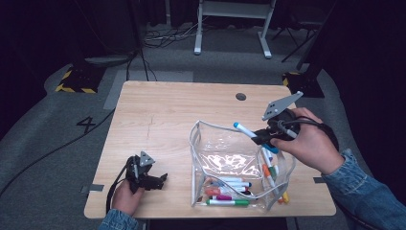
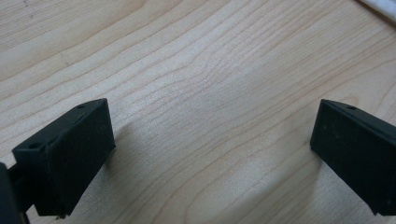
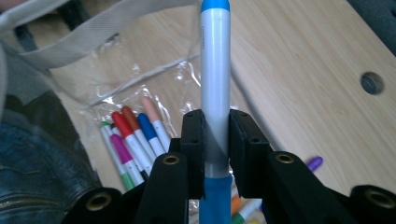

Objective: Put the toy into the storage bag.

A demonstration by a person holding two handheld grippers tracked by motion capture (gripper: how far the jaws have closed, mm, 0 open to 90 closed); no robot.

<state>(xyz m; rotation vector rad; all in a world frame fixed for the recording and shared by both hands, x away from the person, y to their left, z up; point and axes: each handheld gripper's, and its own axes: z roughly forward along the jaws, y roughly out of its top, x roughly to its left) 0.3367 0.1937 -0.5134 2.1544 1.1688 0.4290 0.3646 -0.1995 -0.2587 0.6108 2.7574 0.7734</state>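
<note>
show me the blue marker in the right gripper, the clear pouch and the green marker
blue marker (image 3: 215, 70), right gripper view, on its white barrel
clear pouch (image 1: 195, 158), high view, on its white left edge
green marker (image 1: 229, 202), high view, on its barrel

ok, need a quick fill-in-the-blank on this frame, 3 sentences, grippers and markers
1. The right gripper is shut on a marker with a ____ cap.
2. The left gripper hovers over the wooden table with its jaws ____.
3. The other markers lie inside a clear ____.

Missing words: blue; open; pouch
</note>
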